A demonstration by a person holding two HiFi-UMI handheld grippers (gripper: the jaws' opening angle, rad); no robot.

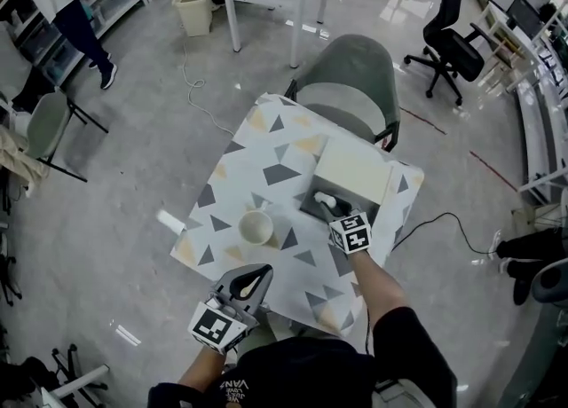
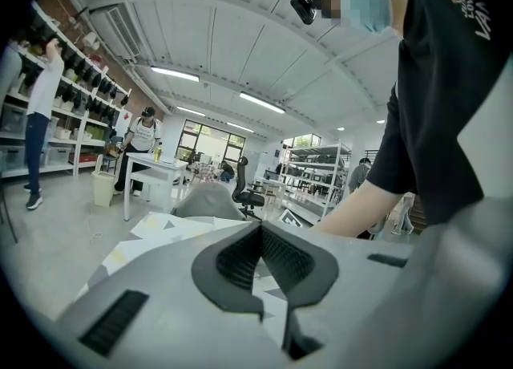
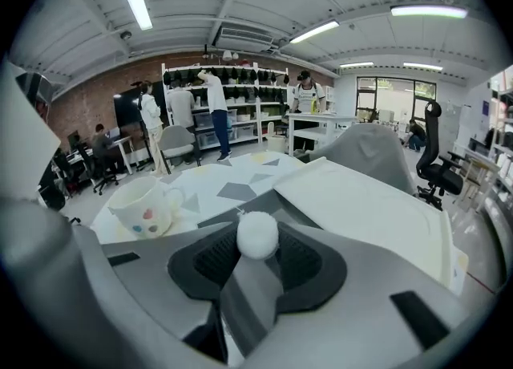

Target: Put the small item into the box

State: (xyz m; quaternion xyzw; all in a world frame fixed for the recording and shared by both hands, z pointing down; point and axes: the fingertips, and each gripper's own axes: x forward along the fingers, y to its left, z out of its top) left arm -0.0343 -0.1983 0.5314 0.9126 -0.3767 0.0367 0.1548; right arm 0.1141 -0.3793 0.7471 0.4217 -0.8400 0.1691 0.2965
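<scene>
White puff ball (image 3: 257,236) looks light, soft, crushable: pinch gently across its middle. Gripped now by right claw (image 1: 330,208) over open box (image 1: 353,172); left claw (image 2: 259,228) closed, empty

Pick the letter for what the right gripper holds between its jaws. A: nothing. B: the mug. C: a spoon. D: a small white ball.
D: the right gripper view shows a small white ball pinched in the right gripper, while the mug stands apart.
</scene>
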